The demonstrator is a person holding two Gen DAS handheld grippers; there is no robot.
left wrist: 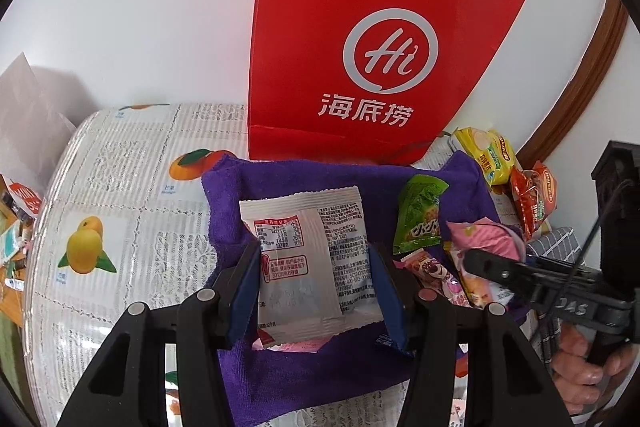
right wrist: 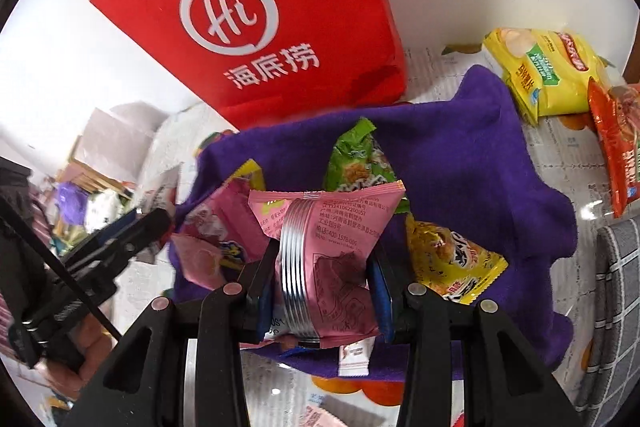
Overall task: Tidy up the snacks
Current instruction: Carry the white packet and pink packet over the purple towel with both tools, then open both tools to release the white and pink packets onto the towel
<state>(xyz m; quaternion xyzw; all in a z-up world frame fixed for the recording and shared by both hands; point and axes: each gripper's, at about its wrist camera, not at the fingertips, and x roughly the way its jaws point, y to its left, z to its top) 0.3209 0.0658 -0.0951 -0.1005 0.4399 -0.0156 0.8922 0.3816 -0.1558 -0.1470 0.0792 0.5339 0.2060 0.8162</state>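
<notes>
My left gripper (left wrist: 314,255) is shut on a white snack packet (left wrist: 312,251) with red and black print, held over a purple towel (left wrist: 228,195). My right gripper (right wrist: 324,267) is shut on a pink snack packet (right wrist: 340,251) above the same purple towel (right wrist: 460,163). Loose snacks lie on the towel: a green packet (right wrist: 358,163), a yellow packet (right wrist: 452,263) and pink packets (right wrist: 216,227). In the left wrist view the right gripper (left wrist: 472,259) reaches in from the right over the pink packets (left wrist: 484,239), near a green packet (left wrist: 420,215).
A red paper bag (left wrist: 360,27) stands behind the towel against the white wall. Yellow (right wrist: 540,67) and orange-red (right wrist: 616,143) snack bags lie at the right on the fruit-print tablecloth (left wrist: 120,187). A grey checked cloth (right wrist: 620,287) sits at the right edge. A hand (left wrist: 584,359) holds the right gripper.
</notes>
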